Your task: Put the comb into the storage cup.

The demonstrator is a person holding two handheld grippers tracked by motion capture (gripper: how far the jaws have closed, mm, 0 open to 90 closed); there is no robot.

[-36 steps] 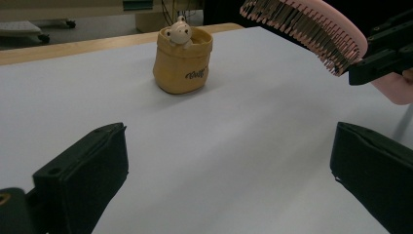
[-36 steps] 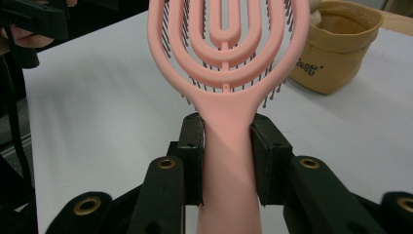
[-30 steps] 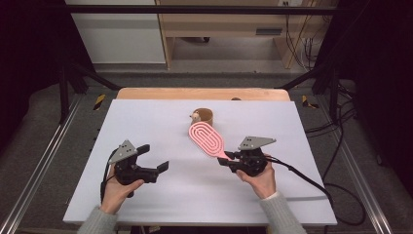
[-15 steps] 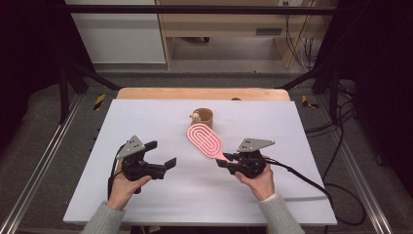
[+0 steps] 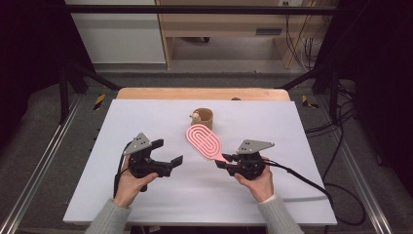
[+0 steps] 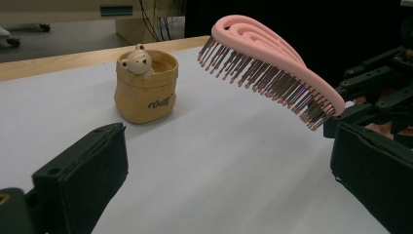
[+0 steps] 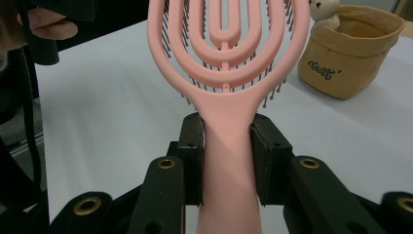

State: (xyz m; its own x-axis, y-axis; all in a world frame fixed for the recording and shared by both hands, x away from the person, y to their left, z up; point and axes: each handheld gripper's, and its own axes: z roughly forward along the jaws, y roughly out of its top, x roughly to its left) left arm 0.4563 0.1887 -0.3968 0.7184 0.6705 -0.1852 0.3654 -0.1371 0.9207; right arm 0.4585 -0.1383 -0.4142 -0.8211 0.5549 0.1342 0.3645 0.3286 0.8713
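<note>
My right claw point(image 5: 225, 161) is clamped on the handle of a pink hairbrush point(image 5: 204, 141). In the right gripper view both pads press the handle from either side w/ the brush point(image 7: 229, 73) running straight up and away from the jaws. Brush is lifted off the table, not touching it; in the left gripper view it point(image 6: 272, 63) tilts w/ its head higher than the handle end and bristles facing down toward the surface. Back of the brush has looped oval ribs w/ open slots.

My left claw point(image 5: 168, 157) is wide open, nothing between the jaws; left gripper view shows its two black jaws far apart at bottom left and bottom right w/ bare table between. It sits above the white table point(image 5: 146, 117), to the left of the brush, jaws pointed toward the right claw. Claws are near each other but apart, no contact.

Small tan pouch-shaped cup point(image 5: 203, 117) w/ a bear figure on its rim stands upright farther back near table center, just beyond the brush head. Clear gap between cup point(image 6: 146, 85) and brush in the left gripper view. Cursive print on the cup front point(image 7: 348, 51), can't read it.

Both my hands hold the grippers from the near edge; grey sleeves at bottom of high view.
</note>
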